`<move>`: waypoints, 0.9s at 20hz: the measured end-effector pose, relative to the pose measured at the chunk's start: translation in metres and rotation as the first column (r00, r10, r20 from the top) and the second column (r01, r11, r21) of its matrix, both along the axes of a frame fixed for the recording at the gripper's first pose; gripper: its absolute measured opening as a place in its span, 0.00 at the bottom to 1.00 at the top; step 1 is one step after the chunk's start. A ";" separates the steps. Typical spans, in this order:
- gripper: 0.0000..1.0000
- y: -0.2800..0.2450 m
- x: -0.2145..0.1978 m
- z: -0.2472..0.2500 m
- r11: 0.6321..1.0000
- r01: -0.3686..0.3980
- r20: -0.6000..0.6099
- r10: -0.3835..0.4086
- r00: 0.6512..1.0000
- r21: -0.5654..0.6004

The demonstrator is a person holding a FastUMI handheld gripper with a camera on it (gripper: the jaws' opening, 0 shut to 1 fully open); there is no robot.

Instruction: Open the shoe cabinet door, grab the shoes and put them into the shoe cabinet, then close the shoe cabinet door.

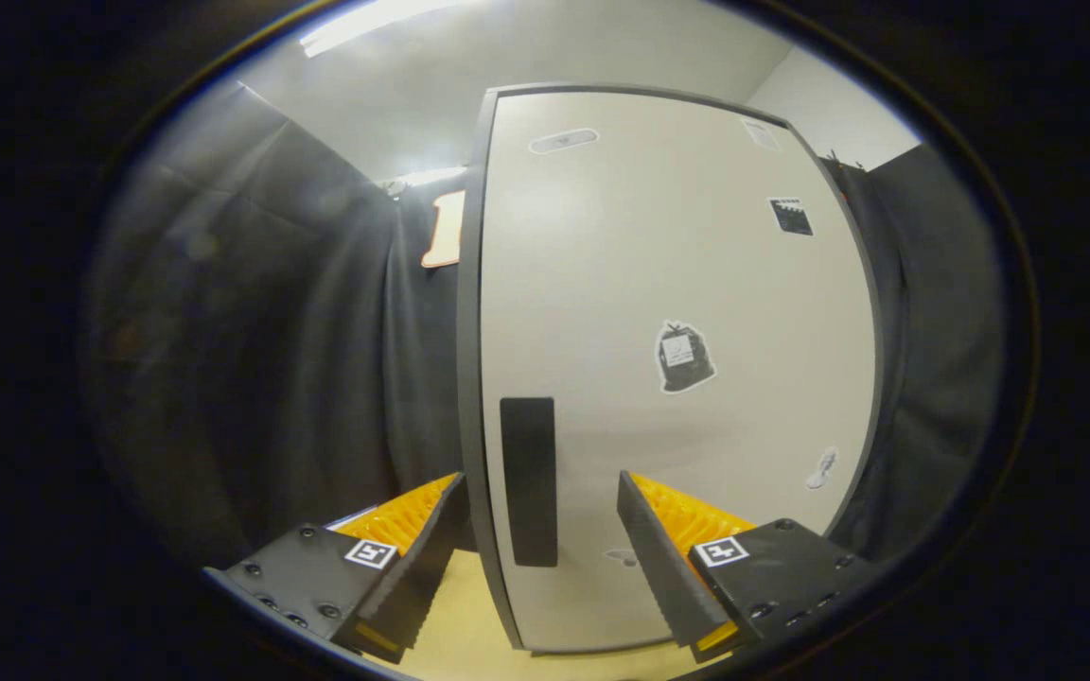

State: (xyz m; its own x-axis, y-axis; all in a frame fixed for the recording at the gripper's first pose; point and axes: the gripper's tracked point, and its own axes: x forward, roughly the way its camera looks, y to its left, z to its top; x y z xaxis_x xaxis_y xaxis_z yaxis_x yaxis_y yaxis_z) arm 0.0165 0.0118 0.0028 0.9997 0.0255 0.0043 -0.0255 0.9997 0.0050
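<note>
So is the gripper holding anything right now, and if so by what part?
Nothing is held. The gripper is open, its fingers on either side of the dark handle on the cabinet door, not pressing it.

White door [677, 284], black handle [528, 480], orange-black fingers [413, 530].

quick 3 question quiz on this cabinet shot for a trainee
1. True or false: the cabinet door is shut.
2. The black handle lies: A) between the fingers B) at the door's top C) on the floor
3. Fill in: the gripper is ____.

Key: 1 true; 2 A; 3 open, holding nothing
</note>
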 end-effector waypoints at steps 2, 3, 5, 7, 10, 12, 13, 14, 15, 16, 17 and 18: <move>0.35 0.001 0.010 -0.004 1.000 0.008 -0.007 -0.008 1.000 -0.001; 0.35 0.000 0.016 -0.007 1.000 0.015 -0.012 -0.015 1.000 0.000; 0.35 -0.002 0.027 -0.014 1.000 0.028 -0.033 -0.028 0.999 0.004; 0.35 -0.003 0.037 -0.023 0.999 0.034 -0.055 -0.033 0.998 0.004; 0.35 -0.007 0.037 -0.023 0.997 0.068 -0.029 -0.069 0.997 -0.036; 0.35 -0.006 0.039 -0.024 0.996 0.070 -0.021 -0.072 0.997 -0.061; 0.35 -0.005 0.035 -0.023 0.996 0.064 -0.018 -0.065 0.998 -0.059; 0.35 0.000 0.036 -0.025 0.997 0.052 -0.023 -0.053 0.998 -0.049; 0.35 0.005 0.036 -0.026 0.999 0.040 -0.027 -0.041 0.999 -0.036; 0.35 0.008 0.037 -0.027 0.999 0.040 -0.034 -0.042 0.999 -0.029; 0.35 0.007 0.037 -0.025 0.998 0.050 -0.032 -0.051 0.998 -0.030; 0.35 0.006 0.037 -0.026 0.998 0.055 -0.040 -0.056 0.998 -0.029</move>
State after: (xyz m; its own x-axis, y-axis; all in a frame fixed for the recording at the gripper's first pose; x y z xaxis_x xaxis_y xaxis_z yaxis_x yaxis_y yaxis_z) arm 0.0537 0.0182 -0.0235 0.9989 -0.0304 -0.0361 0.0296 0.9993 -0.0233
